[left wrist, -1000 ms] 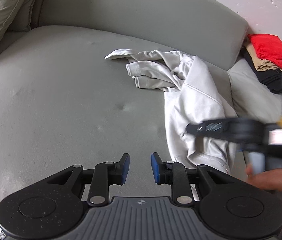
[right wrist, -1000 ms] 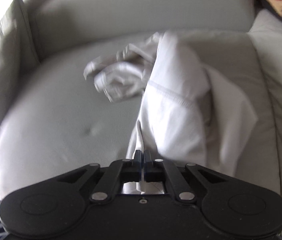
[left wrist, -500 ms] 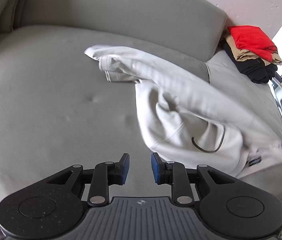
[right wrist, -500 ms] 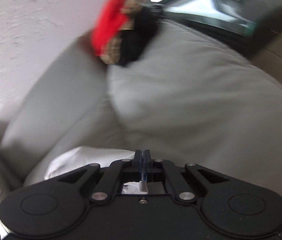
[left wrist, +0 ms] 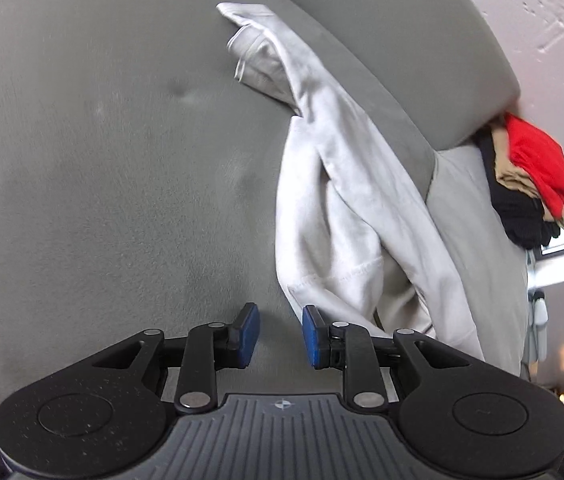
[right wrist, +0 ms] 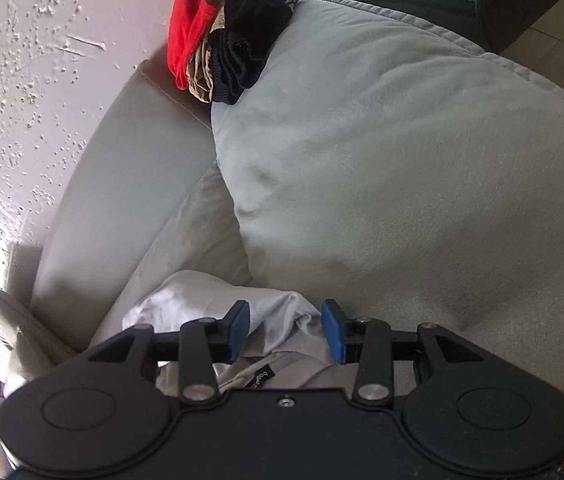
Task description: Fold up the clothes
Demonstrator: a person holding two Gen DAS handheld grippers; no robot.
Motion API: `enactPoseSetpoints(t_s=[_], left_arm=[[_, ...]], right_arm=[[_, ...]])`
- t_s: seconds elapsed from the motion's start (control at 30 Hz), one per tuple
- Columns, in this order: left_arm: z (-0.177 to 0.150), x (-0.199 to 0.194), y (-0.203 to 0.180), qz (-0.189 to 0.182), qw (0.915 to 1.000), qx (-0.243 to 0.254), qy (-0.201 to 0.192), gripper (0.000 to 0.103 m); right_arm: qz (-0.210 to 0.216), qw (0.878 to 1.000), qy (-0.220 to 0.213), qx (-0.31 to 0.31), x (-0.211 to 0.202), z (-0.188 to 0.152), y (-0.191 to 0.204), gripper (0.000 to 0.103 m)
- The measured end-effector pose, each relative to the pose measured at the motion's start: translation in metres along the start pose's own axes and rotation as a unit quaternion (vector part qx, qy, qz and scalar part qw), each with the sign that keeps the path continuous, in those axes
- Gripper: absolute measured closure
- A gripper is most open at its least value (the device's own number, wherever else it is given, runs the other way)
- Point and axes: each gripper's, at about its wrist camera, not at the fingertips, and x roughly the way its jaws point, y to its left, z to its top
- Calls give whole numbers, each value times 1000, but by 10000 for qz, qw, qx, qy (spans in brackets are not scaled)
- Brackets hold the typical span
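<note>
Early stage: hoodie (left wrist: 345, 200) unfolded, strung along sofa (left wrist: 102, 160) back edge; left gripper (left wrist: 276, 336), right gripper (right wrist: 285, 330) both apart, empty; folded pile (right wrist: 222, 28) at corner.

Grey sofa (left wrist: 102, 200), white garment (left wrist: 345, 200) sprawled on it, folded pile (left wrist: 529, 180) on cushion (right wrist: 401, 160)

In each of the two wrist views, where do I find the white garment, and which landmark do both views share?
Left wrist view: the white garment runs from top centre down to the right, ending beside the open left gripper.
Right wrist view: the garment lies bottom centre, under the open right gripper.
Shared landmark: the pile of clothes with the red one.
</note>
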Motion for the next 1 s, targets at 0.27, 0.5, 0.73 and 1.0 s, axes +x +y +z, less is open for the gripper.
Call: enactPoseSetpoints(t_s=[0.27, 0.5, 0.73, 1.0], left_arm=[[16, 10, -7, -114, 9999, -33, 89, 67], [10, -18, -16, 125, 9989, 450, 45, 65], [8, -25, -21, 370, 9952, 905, 6, 65], [8, -28, -14, 284, 9965, 781, 56, 65]], right_arm=[[474, 9977, 343, -335, -13, -22, 25, 62], [195, 9702, 1258, -2059, 23, -83, 83, 62], [-420, 9209, 1382, -3621, 71, -123, 121, 62], [-341, 8968, 870, -4324, 45, -145, 137, 67]])
